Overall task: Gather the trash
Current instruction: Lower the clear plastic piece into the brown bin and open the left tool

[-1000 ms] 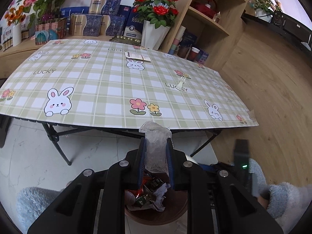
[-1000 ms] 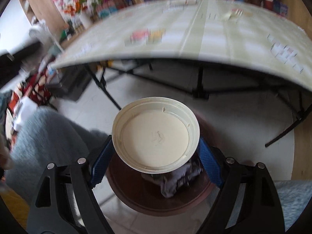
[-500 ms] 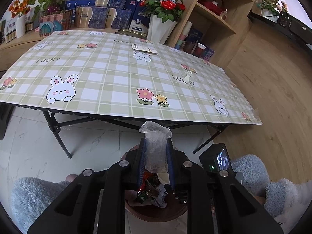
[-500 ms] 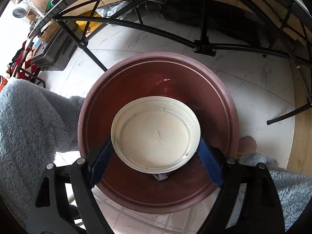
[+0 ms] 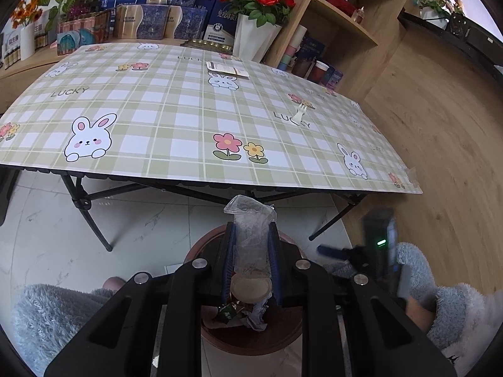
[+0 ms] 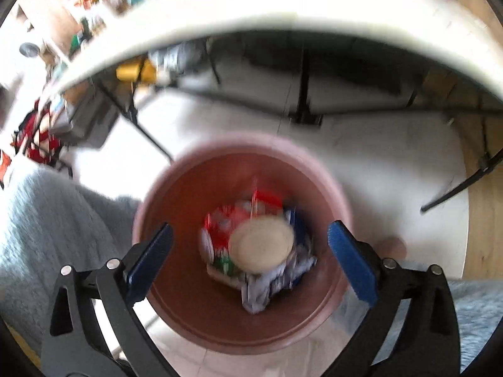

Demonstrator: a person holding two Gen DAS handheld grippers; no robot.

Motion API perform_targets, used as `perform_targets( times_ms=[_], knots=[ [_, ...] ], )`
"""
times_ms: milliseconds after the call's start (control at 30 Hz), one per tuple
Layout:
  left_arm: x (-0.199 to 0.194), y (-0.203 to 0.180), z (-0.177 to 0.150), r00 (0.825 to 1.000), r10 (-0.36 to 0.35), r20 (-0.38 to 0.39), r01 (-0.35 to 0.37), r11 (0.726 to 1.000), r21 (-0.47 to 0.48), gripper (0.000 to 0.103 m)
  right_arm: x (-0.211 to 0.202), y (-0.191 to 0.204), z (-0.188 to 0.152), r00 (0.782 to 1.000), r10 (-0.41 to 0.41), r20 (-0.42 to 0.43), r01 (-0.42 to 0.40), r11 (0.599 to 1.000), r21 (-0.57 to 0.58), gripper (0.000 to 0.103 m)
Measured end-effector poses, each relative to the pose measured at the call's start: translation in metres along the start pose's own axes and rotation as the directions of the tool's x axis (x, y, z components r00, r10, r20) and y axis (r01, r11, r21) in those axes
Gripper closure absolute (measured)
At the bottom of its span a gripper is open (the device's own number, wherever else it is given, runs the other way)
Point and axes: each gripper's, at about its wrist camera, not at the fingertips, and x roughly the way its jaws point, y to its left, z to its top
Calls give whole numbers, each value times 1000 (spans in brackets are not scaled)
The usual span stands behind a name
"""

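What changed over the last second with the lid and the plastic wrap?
The right gripper opened and let go of the cream lid, which dropped onto the wrappers in the brown bin. The left gripper is still shut on the clear plastic wrap above the bin.

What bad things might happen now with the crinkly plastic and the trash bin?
1. The clear plastic wrapper, pinched in the left gripper above the brown bin, is light and may drift onto the floor when released.
2. A white plastic fork and a flat packet lie on the table and might get forgotten.
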Motion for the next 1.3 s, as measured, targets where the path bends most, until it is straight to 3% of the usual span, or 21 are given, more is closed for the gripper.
perform_targets(
  times_ms=[67, 233, 433, 633, 833, 1033, 1200, 1300],
  knots=[
    [3, -1, -1, 1000, -3, -11, 3, 1000, 2, 83, -20, -3, 6, 996, -8, 85, 8, 1000, 3, 6],
    [15, -11, -2, 999, -11, -47, 13, 999, 53, 83, -75, -15, 19, 956, -64, 286, 72, 997, -17, 6],
    [39, -24, -1, 996, -26, -86, 40, 986, 165, 83, -109, -30, 19, 914, -127, 384, 165, 984, -66, 6],
    [76, -25, -9, 992, -15, -125, 46, 968, 249, 82, -97, -34, 14, 926, -143, 349, 165, 986, -36, 6],
    [111, -5, -28, 979, 2, -204, 30, 988, 154, 81, -75, -19, 12, 940, -158, 304, 194, 976, -94, 6],
    [126, -1, -44, 967, 39, -252, 10, 982, 191, 80, -60, -14, 10, 950, -172, 261, 204, 974, -101, 6],
    [137, -6, -56, 953, 64, -295, 9, 971, 241, 72, -52, -15, 9, 953, -191, 236, 217, 972, -90, 6],
    [135, -3, -53, 958, 60, -281, 5, 975, 224, 53, -51, -15, 8, 954, -194, 230, 219, 971, -90, 6]
  ],
)
